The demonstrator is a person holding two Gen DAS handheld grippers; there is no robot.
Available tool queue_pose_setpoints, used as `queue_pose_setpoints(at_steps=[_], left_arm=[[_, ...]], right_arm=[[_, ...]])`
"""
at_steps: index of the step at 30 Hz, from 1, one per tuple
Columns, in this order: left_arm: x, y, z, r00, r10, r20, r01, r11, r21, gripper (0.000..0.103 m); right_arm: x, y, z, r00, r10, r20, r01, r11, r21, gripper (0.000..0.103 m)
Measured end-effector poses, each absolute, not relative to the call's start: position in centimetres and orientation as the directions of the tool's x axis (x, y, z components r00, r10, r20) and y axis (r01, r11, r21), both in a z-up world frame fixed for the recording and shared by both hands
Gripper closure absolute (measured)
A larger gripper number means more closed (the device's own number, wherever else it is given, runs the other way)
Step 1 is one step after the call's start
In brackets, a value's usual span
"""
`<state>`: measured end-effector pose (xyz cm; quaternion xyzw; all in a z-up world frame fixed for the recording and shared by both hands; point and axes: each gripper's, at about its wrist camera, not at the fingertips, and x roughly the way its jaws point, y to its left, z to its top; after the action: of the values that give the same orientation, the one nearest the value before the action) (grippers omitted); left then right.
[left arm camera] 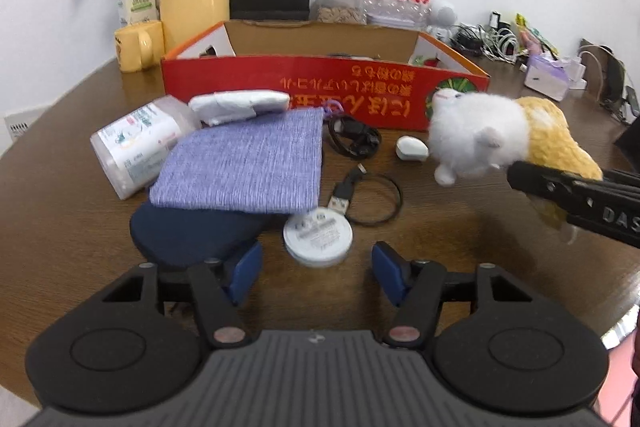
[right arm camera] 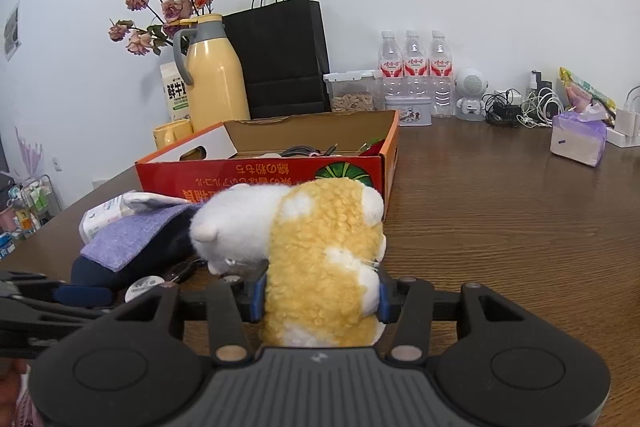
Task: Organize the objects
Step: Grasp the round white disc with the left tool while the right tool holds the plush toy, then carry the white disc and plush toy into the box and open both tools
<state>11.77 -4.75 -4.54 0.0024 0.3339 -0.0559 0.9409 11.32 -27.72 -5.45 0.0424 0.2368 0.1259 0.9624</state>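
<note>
Clearly, my right gripper [right arm camera: 320,297] clamped the plush cat [right arm camera: 320,251] just before the red box [right arm camera: 280,171]. I needed it lifted over the near wall. My left gripper [left arm camera: 316,261] stood part-open, empty, straddling the white puck [left arm camera: 318,241]; table right of the box lay bare.

Each gripper has a ribbed grey body at the bottom of the frame, flanked by two black rounded housings with circular recesses. Black linkage arms with copper-coloured pivot pins and small silver screws lead to blue fingers [left arm camera: 248,269]. In the left wrist view, the right gripper [left arm camera: 576,201] enters from the right edge, black, with raised letters "DAS".
</note>
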Motion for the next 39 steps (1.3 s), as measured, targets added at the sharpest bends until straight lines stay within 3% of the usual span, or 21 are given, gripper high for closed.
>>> queue_pose_setpoints(at_steps=[3, 8, 24, 39], left_arm=[[12.2, -5.2, -4.6, 0.776, -0.09, -0.624, 0.098, 0.995, -0.021, 0.045], [12.4, -5.8, -4.7, 0.792, -0.073, -0.607, 0.09, 0.996, -0.003, 0.062], [10.0, -5.9, -3.0, 0.832, -0.115, -0.543, 0.134, 0.991, -0.005, 0.063], [11.2, -4.8, 3.1, 0.906, -0.207, -0.37, 0.197, 0.978, -0.064, 0.063]], right_arm=[[11.5, -27.8, -5.7, 0.849, 0.283, -0.446, -0.24, 0.959, 0.152, 0.056], [12.0, -27.8, -6.1, 0.837, 0.312, -0.45, -0.267, 0.95, 0.163, 0.056], [11.4, -28.0, -5.6, 0.851, 0.3, -0.43, -0.252, 0.953, 0.166, 0.056], [14.2, -26.2, -1.5, 0.896, 0.264, -0.357, -0.244, 0.964, 0.1, 0.056]])
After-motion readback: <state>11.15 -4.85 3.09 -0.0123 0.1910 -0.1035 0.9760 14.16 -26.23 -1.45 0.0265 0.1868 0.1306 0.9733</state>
